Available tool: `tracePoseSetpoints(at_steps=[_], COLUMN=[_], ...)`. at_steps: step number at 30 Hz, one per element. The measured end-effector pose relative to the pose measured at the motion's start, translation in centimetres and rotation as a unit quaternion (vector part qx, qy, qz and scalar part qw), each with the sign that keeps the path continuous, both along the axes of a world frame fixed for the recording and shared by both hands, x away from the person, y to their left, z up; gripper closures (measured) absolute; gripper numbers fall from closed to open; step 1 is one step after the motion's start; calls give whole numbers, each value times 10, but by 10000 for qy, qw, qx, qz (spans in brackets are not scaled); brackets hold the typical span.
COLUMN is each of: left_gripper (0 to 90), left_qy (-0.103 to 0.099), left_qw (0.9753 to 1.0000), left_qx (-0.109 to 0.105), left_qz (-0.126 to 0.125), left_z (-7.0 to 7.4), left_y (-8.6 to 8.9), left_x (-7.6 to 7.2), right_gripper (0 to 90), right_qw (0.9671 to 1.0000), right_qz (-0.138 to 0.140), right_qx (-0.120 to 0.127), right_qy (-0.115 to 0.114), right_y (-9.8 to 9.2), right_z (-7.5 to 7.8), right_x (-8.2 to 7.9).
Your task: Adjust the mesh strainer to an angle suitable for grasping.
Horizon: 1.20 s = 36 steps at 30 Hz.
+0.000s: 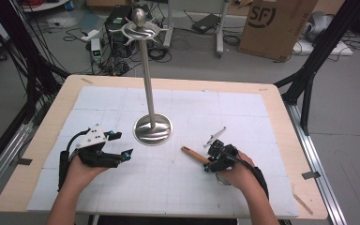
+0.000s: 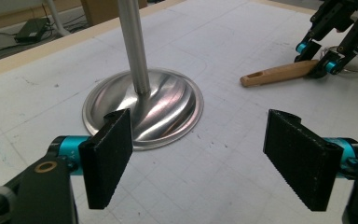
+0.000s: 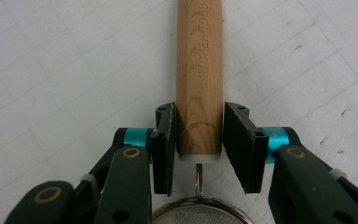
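A tall steel stand has a round base (image 1: 153, 130) on the white mat, a pole (image 1: 147, 75) and hooked arms at its top (image 1: 139, 32). A small strainer lies right of the base, its wooden handle (image 1: 193, 154) pointing toward the stand. My right gripper (image 1: 209, 158) is shut on that handle (image 3: 199, 70) near the strainer end. The mesh bowl (image 3: 200, 217) sits just behind the jaws. My left gripper (image 1: 124, 144) is open and empty, left of the base. Its pads (image 2: 106, 156) frame the base (image 2: 142, 109), with the handle (image 2: 279, 73) and the right gripper (image 2: 319, 58) farther off.
The white gridded mat (image 1: 122, 98) covers most of the wooden table (image 1: 42, 136). Behind the table, on the floor, are a cardboard box (image 1: 274, 23), cables and electronics (image 1: 117, 33). Black frame struts (image 1: 309, 75) stand at the table's right and left sides.
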<state>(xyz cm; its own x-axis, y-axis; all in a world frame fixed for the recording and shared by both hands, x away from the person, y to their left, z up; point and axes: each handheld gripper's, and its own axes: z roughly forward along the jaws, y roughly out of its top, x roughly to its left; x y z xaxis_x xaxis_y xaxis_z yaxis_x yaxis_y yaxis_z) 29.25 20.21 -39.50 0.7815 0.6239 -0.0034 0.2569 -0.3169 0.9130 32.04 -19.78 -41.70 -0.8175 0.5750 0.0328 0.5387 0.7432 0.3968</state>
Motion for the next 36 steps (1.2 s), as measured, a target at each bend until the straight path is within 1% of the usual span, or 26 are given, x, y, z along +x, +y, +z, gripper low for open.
tracePoseSetpoints(at_steps=[3,5,6,11,12,14,15,17,19,20,22,23,25,30,34,36], left_gripper=[245,245,245,241,241,241,241,241,241,241,241,241,241,241,241,243], left_qy=[11,21,29,34,32,31,32,26,28,25,21,37,60,51,49,58], left_qw=[10000,10000,10000,10000,10000,10000,10000,10000,9999,9999,9999,9999,9999,9998,9997,9997], left_qx=[6,5,0,-35,-41,-62,-70,-82,-108,-116,-120,-136,-142,-181,-243,-239], left_qz=[3,-6,-4,29,31,33,34,29,28,28,24,19,5,17,8,-12], left_z=[-1,-1,-1,-1,-1,-1,-1,-1,0,0,0,-1,-1,-2,-2,-2], left_y=[-1,-1,0,2,2,3,3,3,3,3,4,4,5,8,10,10], left_x=[0,0,0,0,0,1,1,1,1,1,1,2,3,5,7,8], right_gripper=[675,681,682,684,684,684,684,684,684,684,685,685,685,685,685,685], right_qw=[10000,9999,9999,9999,9999,9995,9990,9984,9971,9962,9937,9925,9904,9856,9829,9816], right_qz=[-7,-100,-81,-95,-80,-61,-92,-101,-110,-81,2,1,-11,-67,-123,-140], right_qx=[-21,49,61,60,92,316,418,546,704,782,960,1033,1114,1339,1455,1500], right_qy=[-20,35,32,-74,-113,-72,-94,-139,-268,-387,-576,-651,-814,-1027,-1122,-1171], right_y=[1,0,-1,-1,-2,-6,-7,-11,-15,-16,-19,-20,-22,-28,-30,-31], right_z=[0,0,0,2,3,5,6,9,14,16,21,22,26,37,46,52], right_x=[0,0,0,-2,-2,-2,-3,-4,-6,-7,-10,-10,-12,-15,-14,-13])
